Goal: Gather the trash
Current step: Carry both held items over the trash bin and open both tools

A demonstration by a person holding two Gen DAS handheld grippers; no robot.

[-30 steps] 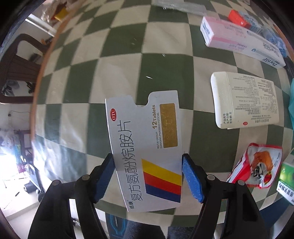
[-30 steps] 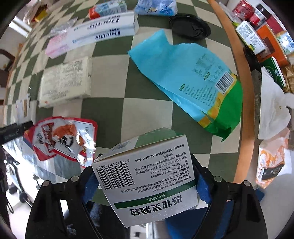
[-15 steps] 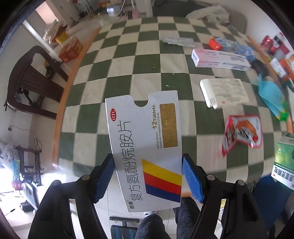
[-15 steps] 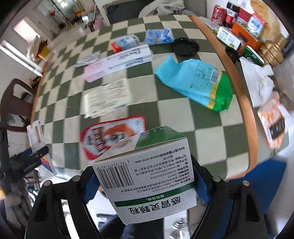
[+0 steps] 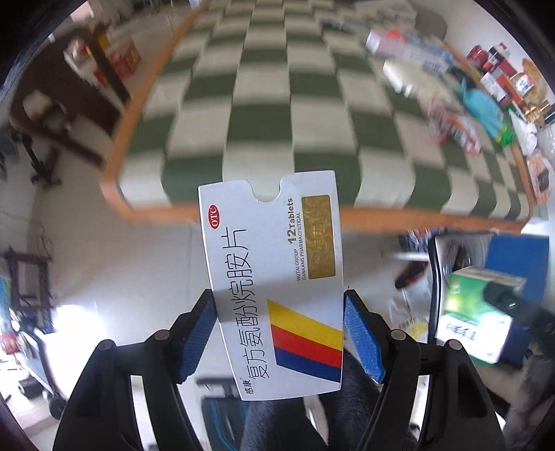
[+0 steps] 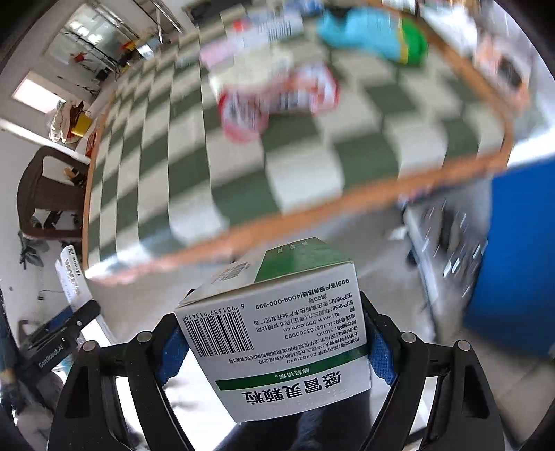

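My left gripper point(image 5: 279, 333) is shut on a flat white tablet box point(image 5: 277, 277) with yellow, red and blue stripes, held off the near edge of the checkered table point(image 5: 277, 104). My right gripper point(image 6: 274, 343) is shut on a white and green medicine box point(image 6: 277, 322), also held off the table's near edge. The right gripper's box also shows in the left wrist view point(image 5: 478, 312). The left gripper shows at the left of the right wrist view point(image 6: 69, 322). On the table lie a red snack wrapper point(image 6: 277, 100) and a blue-green bag point(image 6: 374, 31).
A long pink-white box point(image 5: 409, 45) and more packets lie at the table's far right. The orange table edge point(image 5: 416, 220) runs just ahead. A brown chair point(image 6: 45, 194) stands left. A blue object point(image 6: 520, 260) stands by the floor at right.
Both grippers have pulled back from above the table to beyond its near edge, each still holding its box. The view is blurred by motion.
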